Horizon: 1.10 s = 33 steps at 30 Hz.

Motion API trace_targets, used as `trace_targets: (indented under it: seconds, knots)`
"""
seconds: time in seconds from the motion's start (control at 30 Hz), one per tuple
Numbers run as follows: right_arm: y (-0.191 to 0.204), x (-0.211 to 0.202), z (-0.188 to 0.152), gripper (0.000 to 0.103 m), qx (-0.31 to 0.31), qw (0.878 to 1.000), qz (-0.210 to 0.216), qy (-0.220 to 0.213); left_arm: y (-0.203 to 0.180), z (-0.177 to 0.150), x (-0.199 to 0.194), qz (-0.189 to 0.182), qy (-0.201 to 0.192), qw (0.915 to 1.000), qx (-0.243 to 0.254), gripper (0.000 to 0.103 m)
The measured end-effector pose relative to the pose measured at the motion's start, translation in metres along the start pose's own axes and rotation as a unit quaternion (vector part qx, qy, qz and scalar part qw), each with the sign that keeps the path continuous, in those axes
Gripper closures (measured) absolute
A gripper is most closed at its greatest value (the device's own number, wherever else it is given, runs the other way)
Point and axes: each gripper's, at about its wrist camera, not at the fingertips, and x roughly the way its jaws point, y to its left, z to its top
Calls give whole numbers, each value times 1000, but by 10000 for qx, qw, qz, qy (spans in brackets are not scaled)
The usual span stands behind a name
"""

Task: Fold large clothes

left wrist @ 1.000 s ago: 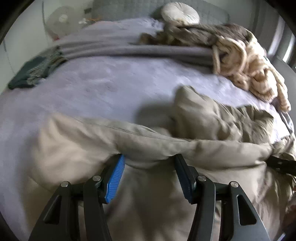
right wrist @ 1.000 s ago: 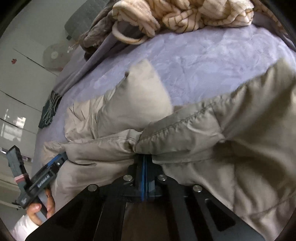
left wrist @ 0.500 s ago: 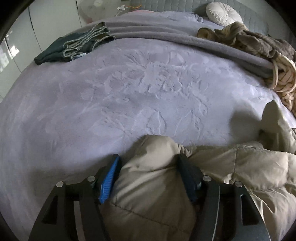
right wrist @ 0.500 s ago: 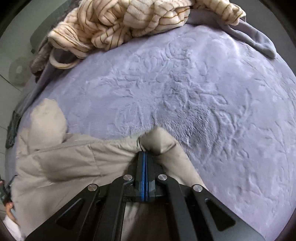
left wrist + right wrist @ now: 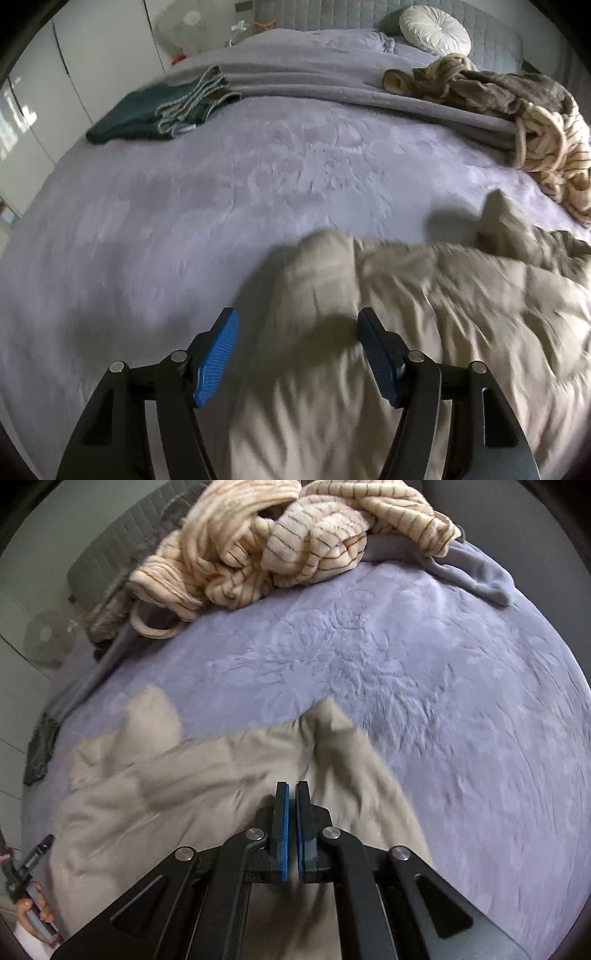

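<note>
Embossed lavender plush bedspread [image 5: 258, 177] carries a puffy quilted beige coat [image 5: 424, 314]. Left gripper [image 5: 297, 354] gapes wide above it; right gripper [image 5: 291, 827] is nearly closed, gripping nothing visible.

Left tool [image 5: 295, 354] spread wide (right tool [image 5: 291, 827] nearly closed).

- A bed [image 5: 258, 206] carries everything, spread with a lavender plush cover embossed with a floral pattern.
- A beige padded jacket [image 5: 424, 314] lies rumpled at the near edge.
- A folded dark green garment [image 5: 147, 114] sits far left.
- A cream striped fleece [image 5: 280, 542] is heaped far right.
- A round white cushion [image 5: 436, 29] rests by the headboard.
</note>
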Motion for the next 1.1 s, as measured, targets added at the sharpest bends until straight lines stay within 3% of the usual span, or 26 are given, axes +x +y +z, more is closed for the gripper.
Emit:
trace_targets:
  seconds: [0.17,0.2,0.27,0.47,0.5,0.6,0.67,0.73,0.87,0.97,1.1]
  knots:
    - [5,-26,-34,99,89,9994,277,165,-1,-31,-21,-206,269,9994,109,34]
    - [6,-29,-40,99,94,9993,291,201,-2,-37,-23,-234,336,9991,137,21]
    - [6,-39,-56,98,121,9989,350,274,-2,-49,-31,-318,350,9989,70,8]
    - [-6,-63,-99,98,376,9964,555,516,-10,-76,-51,-314,476,9981,244,8]
    - [-9,-66,-106,98,454,9958,577,543,-11,-79,-54,-279,472,9981,266,0]
    - [-16,-70,-120,87,618,9942,612,628,-11,-89,-63,-258,523,9979,265,0]
    - [-19,-72,-129,70,689,9934,616,687,-11,-96,-65,-291,627,9973,254,0]
    - [-22,-73,-135,61,766,9923,659,718,-10,-101,-66,-285,666,9971,229,0]
    - [-25,-68,-145,52,933,9890,801,826,-9,-111,-63,-270,868,9957,169,0]
    - [-30,-61,-151,27,1229,9813,1181,897,-3,-118,-58,-286,997,9946,8,0]
    - [-35,-51,-158,22,1551,9729,1416,965,4,-126,-54,-300,1017,9943,-60,0]
